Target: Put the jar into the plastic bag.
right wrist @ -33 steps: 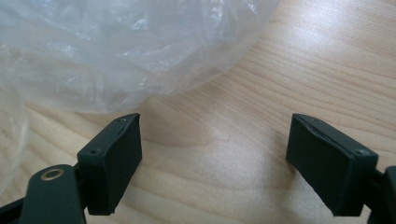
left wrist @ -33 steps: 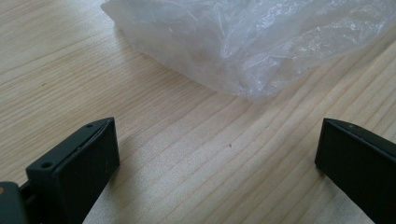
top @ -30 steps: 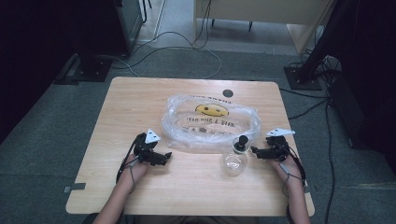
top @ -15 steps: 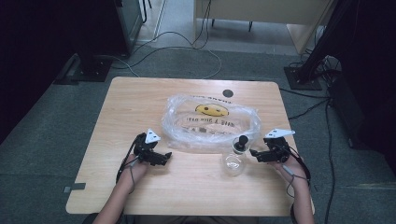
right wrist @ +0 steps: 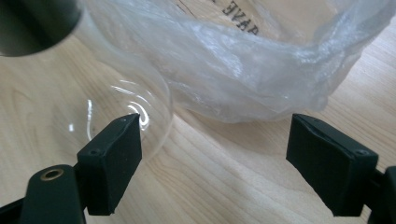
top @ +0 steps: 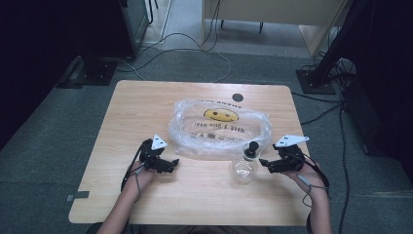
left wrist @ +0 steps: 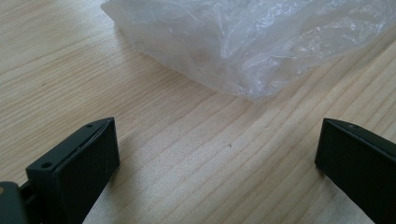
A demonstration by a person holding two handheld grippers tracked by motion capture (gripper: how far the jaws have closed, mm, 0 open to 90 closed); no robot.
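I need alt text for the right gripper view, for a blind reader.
The right claw, open, points at a crumpled clear plastic bag on a wooden table. A round clear glass flask stands beside its left jaw.

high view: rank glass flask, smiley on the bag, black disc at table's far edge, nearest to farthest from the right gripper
From the right gripper:
1. Glass flask, just beside its jaws, toward the table's middle.
2. Smiley on the plastic bag, farther back.
3. Black disc, at the table's far edge.

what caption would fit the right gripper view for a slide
Open right gripper low over the wooden table, one jaw beside a clear glass flask, crumpled plastic bag just ahead.
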